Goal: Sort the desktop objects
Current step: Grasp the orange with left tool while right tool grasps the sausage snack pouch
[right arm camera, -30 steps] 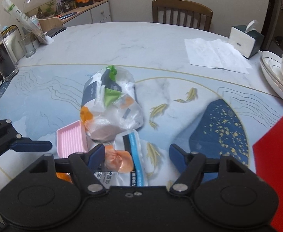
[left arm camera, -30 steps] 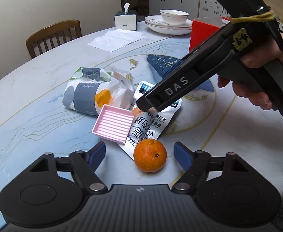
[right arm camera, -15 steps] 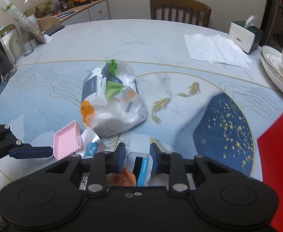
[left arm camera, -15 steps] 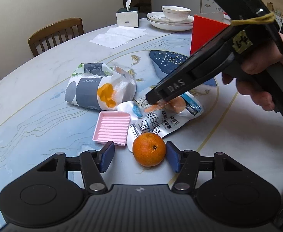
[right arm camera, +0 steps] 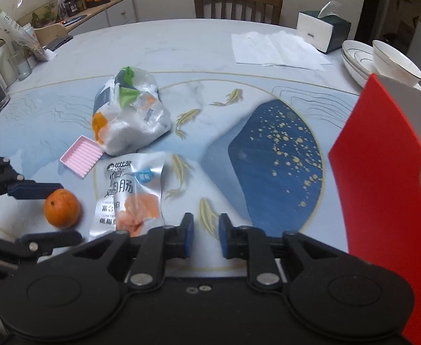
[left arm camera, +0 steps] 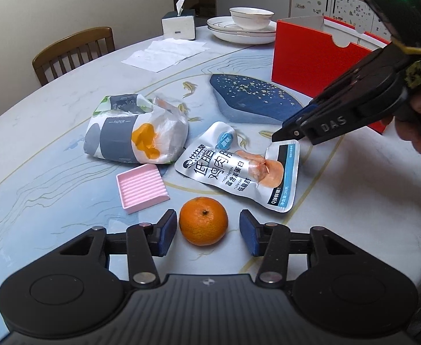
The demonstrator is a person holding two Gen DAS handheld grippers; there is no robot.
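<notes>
Since a second ago the right gripper (right arm camera: 205, 235) has snapped nearly shut and swung toward the red box (right arm camera: 383, 189), dragging the silver snack pouch (left arm camera: 239, 166) sideways — in the left wrist view its tip sits at the pouch's top corner, though in its own view nothing shows between the pads, so whether it grips that corner I cannot tell. Meanwhile the left gripper (left arm camera: 209, 231) has just been closing around the orange (left arm camera: 203, 220) on the table (left arm camera: 52, 149): the fruit sits between the fingers, one pad touching or nearly so, the other clear of it — with the pink tray (left arm camera: 142, 187) just beyond the left finger and the tissue pack (left arm camera: 135, 132) farther ahead.
</notes>
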